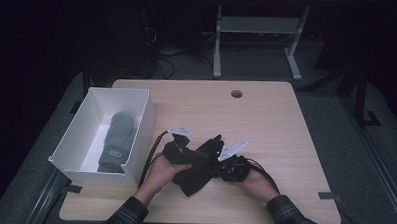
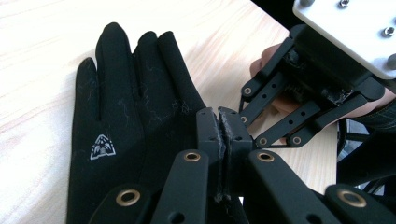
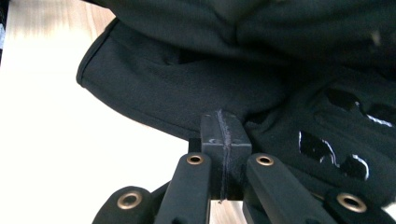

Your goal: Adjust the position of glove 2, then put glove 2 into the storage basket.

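The high view is dim and dark around the table (image 1: 266,119). Both gripper views glare white on the wood beyond the jaws; nearest parts blur.

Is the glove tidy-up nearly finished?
About halfway, it seems. A grey mitten already lies in the white box. The black glove is in hand on the table: the left gripper and the right gripper are both shut on it. It probably goes into the box next.

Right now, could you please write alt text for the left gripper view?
A black glove lies flat on a light wooden table, fingers pointing away, a small white logo on its back. The left tongs are shut on its edge, with the right tongs close alongside.
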`<state>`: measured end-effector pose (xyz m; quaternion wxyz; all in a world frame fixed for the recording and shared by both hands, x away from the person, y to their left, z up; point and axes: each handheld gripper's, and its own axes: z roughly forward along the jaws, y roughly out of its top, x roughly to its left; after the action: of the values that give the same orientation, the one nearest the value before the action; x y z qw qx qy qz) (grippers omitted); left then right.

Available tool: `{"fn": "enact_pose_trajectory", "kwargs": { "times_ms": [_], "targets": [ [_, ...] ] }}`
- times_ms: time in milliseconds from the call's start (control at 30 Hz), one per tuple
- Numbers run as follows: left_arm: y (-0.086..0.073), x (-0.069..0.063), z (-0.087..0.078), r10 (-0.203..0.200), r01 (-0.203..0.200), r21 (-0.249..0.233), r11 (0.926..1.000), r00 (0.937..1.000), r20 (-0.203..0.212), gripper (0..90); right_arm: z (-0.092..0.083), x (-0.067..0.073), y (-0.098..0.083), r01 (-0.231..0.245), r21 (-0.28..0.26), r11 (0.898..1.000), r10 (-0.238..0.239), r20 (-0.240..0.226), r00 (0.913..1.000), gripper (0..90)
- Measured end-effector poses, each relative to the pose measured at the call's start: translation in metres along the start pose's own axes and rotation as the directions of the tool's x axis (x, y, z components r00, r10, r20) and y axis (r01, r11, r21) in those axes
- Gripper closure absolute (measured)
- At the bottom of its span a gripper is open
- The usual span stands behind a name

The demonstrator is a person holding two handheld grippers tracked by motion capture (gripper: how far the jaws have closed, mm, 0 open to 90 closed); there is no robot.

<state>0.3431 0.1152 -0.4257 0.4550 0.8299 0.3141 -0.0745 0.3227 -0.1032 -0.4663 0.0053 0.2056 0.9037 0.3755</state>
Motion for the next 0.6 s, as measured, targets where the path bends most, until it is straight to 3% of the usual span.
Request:
{"fn": "enact_pose_trajectory", "kwargs": {
  "times_ms": [100, 167, 367, 500, 600],
  "targets": [
    [0.0, 0.0, 0.001, 0.013, -0.013, 0.01, 0.9999, 0.9999, -0.001, 88.0, 0.003, 0.002, 0.003, -0.019, -0.009, 1.0, 0.019, -0.012, 0.9998, 90.0],
    [-0.002, 0.0, 0.003, -0.002, 0.002, 0.016, 0.9999, 1.0, 0.0, 87.9, 0.003, 0.003, 0.003, -0.017, -0.008, 1.0, 0.017, -0.009, 0.9998, 90.0],
    [-0.005, 0.001, 0.007, -0.002, 0.002, 0.025, 0.9997, 0.9998, 0.019, 85.5, -0.001, 0.0, 0.002, 0.014, -0.004, 1.0, -0.014, 0.0, 0.9999, 90.0],
    [-0.005, -0.001, 0.005, 0.002, -0.002, 0.003, 1.0, 0.9992, 0.039, 78.9, -0.023, -0.007, -0.004, -0.022, -0.038, 0.999, 0.023, 0.029, 0.9993, 82.3],
    [-0.006, -0.002, 0.006, 0.006, -0.007, 0.023, 0.9997, 0.9992, 0.04, 83.6, -0.041, -0.022, -0.015, -0.068, -0.071, 0.995, 0.072, 0.061, 0.9955, 75.5]
  ]
}}
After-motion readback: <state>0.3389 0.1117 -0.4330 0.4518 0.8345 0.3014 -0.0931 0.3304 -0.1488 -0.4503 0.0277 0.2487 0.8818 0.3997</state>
